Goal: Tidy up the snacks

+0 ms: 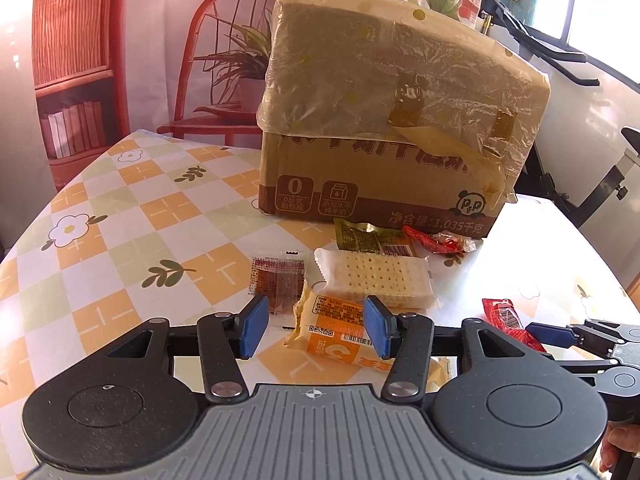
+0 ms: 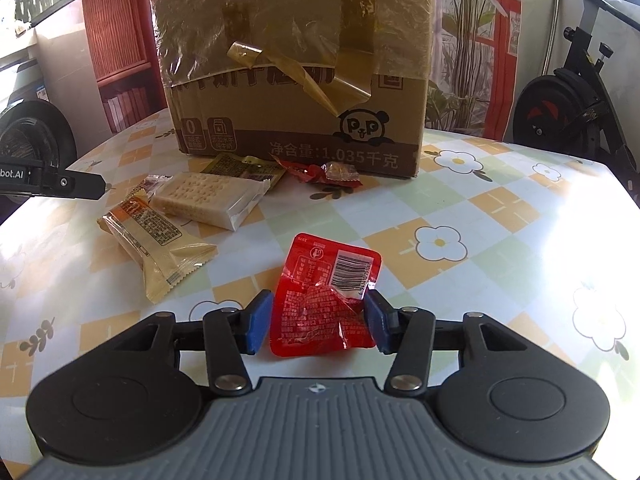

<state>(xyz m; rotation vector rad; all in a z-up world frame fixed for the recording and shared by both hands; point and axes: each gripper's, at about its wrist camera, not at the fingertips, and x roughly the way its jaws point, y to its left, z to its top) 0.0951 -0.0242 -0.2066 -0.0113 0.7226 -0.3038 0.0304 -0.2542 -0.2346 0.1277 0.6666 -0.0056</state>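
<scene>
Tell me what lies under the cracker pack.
The cracker pack rests partly on the orange-labelled snack and a green packet's edge. Anything else beneath stays hidden.

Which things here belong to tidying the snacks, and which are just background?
Part of the job:
- red foil snack packet
- orange-and-cream wrapped cake
- clear-wrapped white cracker pack
- small clear packet of brown squares
- olive-green sachet
- red-wrapped sweets
- taped cardboard box

Background:
- checked flower tablecloth
- black exercise bike
</scene>
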